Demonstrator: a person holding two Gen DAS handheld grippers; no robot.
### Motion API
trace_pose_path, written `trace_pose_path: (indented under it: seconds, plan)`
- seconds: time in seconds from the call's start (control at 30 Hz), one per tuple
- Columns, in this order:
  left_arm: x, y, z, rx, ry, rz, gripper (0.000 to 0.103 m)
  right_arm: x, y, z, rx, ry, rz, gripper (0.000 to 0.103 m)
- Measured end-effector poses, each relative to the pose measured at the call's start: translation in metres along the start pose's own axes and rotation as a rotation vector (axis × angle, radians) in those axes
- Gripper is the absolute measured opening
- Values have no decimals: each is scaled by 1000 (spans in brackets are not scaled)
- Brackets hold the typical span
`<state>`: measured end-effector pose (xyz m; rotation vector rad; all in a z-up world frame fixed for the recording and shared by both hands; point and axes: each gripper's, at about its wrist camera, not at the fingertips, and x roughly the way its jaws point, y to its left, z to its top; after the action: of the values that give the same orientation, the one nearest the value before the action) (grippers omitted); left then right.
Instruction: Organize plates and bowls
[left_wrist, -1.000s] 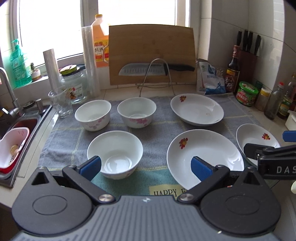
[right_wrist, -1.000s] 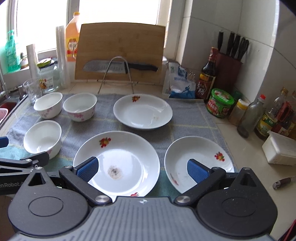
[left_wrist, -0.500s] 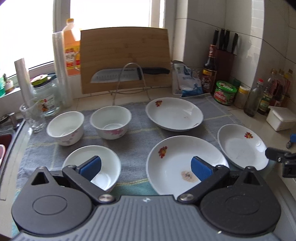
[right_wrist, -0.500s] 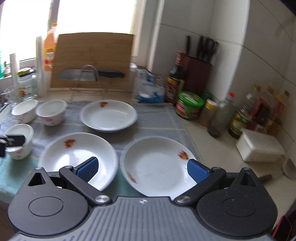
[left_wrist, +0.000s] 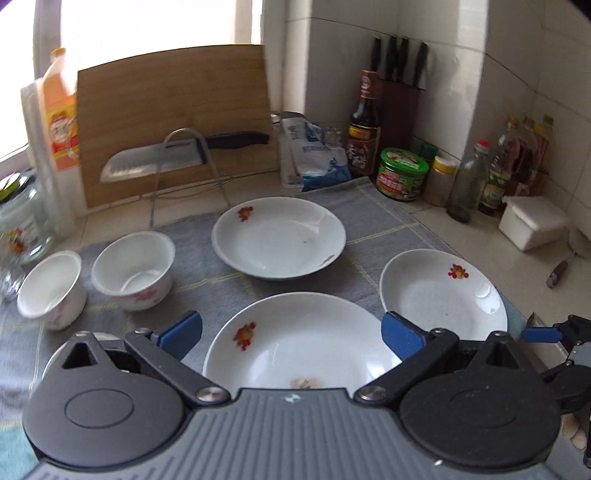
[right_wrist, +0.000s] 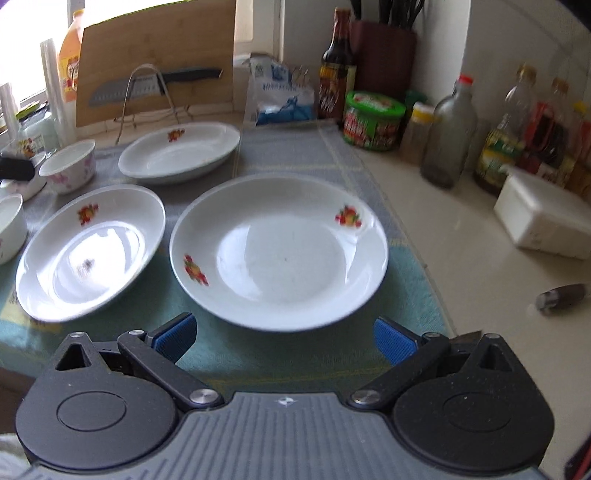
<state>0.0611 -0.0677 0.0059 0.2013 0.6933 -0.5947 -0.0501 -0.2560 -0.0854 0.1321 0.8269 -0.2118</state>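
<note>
Fingers (right_wrist: 173, 338), right: your blue pads stand wide apart, holding nothing, low over the towel (right_wrist: 306, 354) just short of the near rim of the right-hand plate (right_wrist: 279, 251).
Fingers (left_wrist: 181, 334), left: spread wide too, empty, poised level above the near plate (left_wrist: 303, 343), whose near edge is hidden under your left gripper (left_wrist: 291, 336).
Right gripper (right_wrist: 282, 338): held low and tipped slightly down; in the left view only one blue tip and black linkage show at the right edge (left_wrist: 543, 334).
Plates, three, white with a red flower print: near plate, right-hand plate just beside it, far plate (left_wrist: 279, 238) behind them. All lie flat on the towel, apart from one another.
Bowls: two (left_wrist: 133, 266) (left_wrist: 50, 288) stand upright side by side at the left; a third (right_wrist: 11, 229) is cut off by the frame edge in the right view and mostly covered by the gripper body in the left.
Surface (left_wrist: 480, 236): tiled, carrying the towel; bottles and jars along the wall are blurred, labels unreadable.
Cutting board (left_wrist: 173, 118): propped upright at the back, a knife (left_wrist: 177, 158) across its rack.
</note>
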Motion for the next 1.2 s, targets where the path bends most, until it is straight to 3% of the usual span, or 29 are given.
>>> trace_pose_path:
  seconds: [0.4, 0.93, 1.2]
  plan:
    - [62, -59, 29, 143, 56, -103, 102, 34, -18, -8, -78, 10, 55, 103]
    - [135, -108, 62, 342, 172, -308, 100, 44, -30, -10, -177, -98, 144, 103]
    - [183, -122, 72, 393, 307, -390, 82, 46, -32, -11, -192, -122, 167, 103]
